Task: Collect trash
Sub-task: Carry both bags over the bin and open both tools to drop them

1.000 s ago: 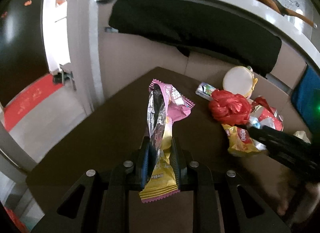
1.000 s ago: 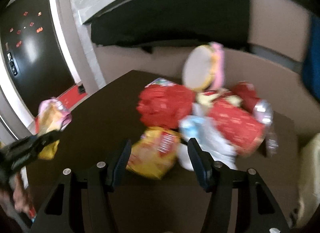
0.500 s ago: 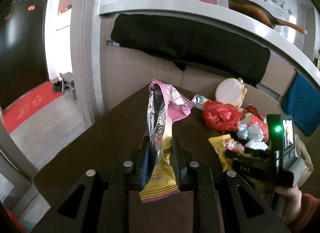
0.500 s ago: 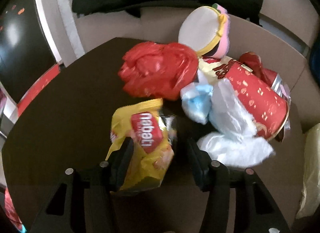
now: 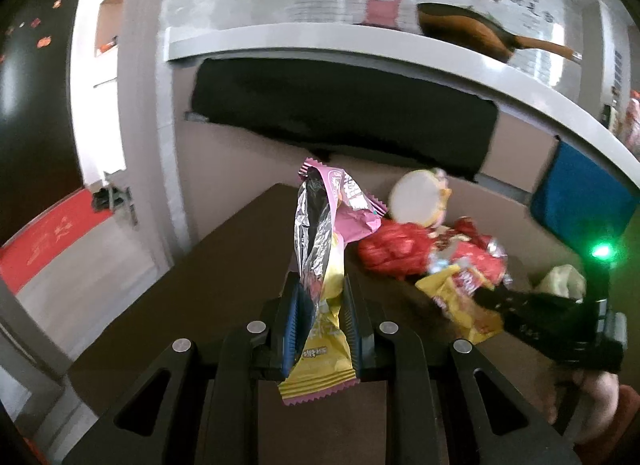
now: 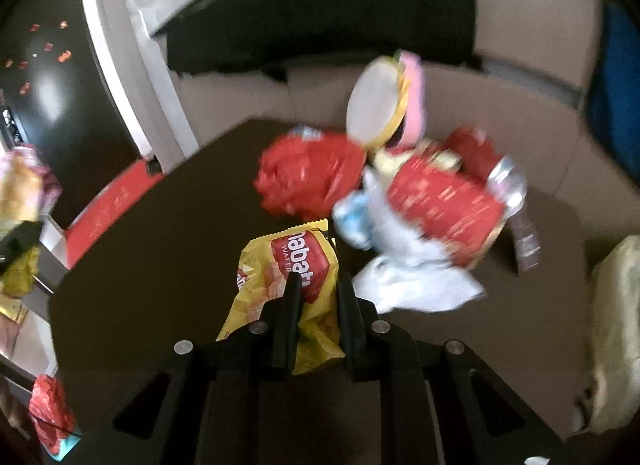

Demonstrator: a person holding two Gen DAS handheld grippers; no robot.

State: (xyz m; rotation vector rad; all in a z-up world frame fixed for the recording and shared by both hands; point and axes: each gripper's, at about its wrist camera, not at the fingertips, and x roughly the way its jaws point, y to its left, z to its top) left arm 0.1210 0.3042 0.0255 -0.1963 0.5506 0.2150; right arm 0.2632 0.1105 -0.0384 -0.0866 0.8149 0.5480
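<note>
- Far left of the left wrist view: dark door point(image 5: 28, 113) w/ small red stickers, red mat point(image 5: 48, 241) on the floor below it.
- Left gripper point(image 5: 320, 305) was clamped narrow on a pink/yellow wrapper point(image 5: 324, 261). It stood upright between the fingers, silver inside showing, pink top flopped to the right, yellow end sticking out toward the cam.
- Dark brown table point(image 5: 224, 285) was under it. Can't tell if the wrapper touched the tabletop, looked held above it.
- Behind, black cloth point(image 5: 344, 125) hung under a grey shelf point(image 5: 360, 61), and a pan point(image 5: 472, 33) sat on that shelf.
- Right of the wrapper, the trash pile at the table's far side: red bag point(image 5: 392, 251), round white lid thing point(image 5: 414, 201) behind it, red foil pack point(image 5: 476, 261) next to it.
- Far right of that view: right gripper point(image 5: 486, 297) was closed on the yellow wafer pack point(image 5: 460, 301), green LED lit on its body. Blue cloth point(image 5: 580, 201) behind.
- Right wrist view, left edge: left gripper point(image 6: 18, 237) w/ its wrapper point(image 6: 20, 189), blurry.
- Centre: right gripper point(image 6: 318, 285) fingers were pinched narrow on the wafer pack point(image 6: 292, 277), red logo facing up, pack crumpled, just in front of the pile. Couldn't tell if it was lifted or resting on the table point(image 6: 168, 249).
- Past it: red bag point(image 6: 308, 177), white/blue tissue-ish stuff point(image 6: 400, 265) touching the foil pack point(image 6: 444, 201), lid thing point(image 6: 374, 109) tilted at the back. All motion-blurred.
- Far right: pale bag point(image 6: 616, 329) at the table edge.
</note>
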